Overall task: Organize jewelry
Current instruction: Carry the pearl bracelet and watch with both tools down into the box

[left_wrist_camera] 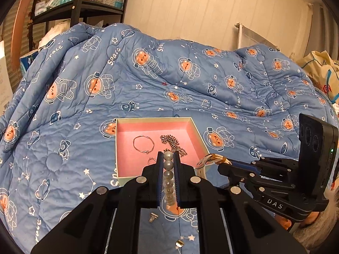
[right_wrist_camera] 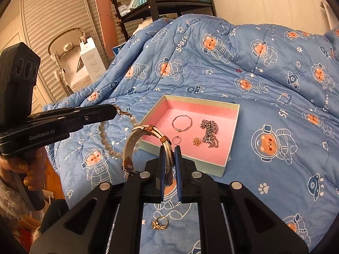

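A shallow box with a pink lining (left_wrist_camera: 135, 131) (right_wrist_camera: 211, 108) lies on the blue bed quilt. Inside are a thin bangle (left_wrist_camera: 143, 144) (right_wrist_camera: 182, 123), a silver chain (left_wrist_camera: 174, 145) (right_wrist_camera: 209, 133), a small ring (left_wrist_camera: 151, 160) (right_wrist_camera: 176, 140) and a gold flower piece (right_wrist_camera: 197, 141). My left gripper (left_wrist_camera: 168, 155) is shut on a pearl bracelet (left_wrist_camera: 168, 174), which hangs below it in the right wrist view (right_wrist_camera: 106, 139). My right gripper (right_wrist_camera: 169, 149) is shut on a white strap watch with brown loops (right_wrist_camera: 135, 139) (left_wrist_camera: 208, 160), held at the box's near edge.
A gold ring (right_wrist_camera: 160, 224) lies on the quilt under the right gripper. Two small metal pieces (left_wrist_camera: 153, 217) (left_wrist_camera: 179, 243) lie on the quilt under the left gripper. The quilt (left_wrist_camera: 148, 80) bulges up behind the box. Black shelves (right_wrist_camera: 169, 2) stand at the back.
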The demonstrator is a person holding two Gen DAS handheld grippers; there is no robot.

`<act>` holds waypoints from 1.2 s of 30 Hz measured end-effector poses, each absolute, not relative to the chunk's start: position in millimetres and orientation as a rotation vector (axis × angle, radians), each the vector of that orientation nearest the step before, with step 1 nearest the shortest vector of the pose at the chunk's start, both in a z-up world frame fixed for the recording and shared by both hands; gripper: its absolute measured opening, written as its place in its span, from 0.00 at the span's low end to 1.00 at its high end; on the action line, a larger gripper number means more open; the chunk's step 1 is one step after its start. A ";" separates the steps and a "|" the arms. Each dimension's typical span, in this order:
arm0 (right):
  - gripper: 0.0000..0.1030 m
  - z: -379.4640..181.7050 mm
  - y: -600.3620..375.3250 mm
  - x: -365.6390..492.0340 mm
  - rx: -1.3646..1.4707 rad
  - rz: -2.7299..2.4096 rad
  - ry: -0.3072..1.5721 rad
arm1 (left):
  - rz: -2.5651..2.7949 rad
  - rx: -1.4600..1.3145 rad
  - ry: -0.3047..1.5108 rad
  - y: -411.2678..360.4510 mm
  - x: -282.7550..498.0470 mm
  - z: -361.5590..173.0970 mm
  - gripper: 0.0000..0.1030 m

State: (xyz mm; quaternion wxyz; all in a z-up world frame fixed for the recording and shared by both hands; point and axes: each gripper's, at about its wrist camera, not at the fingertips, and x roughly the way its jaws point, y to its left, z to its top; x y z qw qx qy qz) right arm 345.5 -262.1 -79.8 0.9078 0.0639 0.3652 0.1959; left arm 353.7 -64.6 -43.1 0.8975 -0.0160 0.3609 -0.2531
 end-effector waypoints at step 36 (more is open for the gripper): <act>0.08 -153.4 -241.1 469.7 -0.063 0.344 1.083 | -0.479 -0.075 0.989 -89.5 461.9 -121.7 0.09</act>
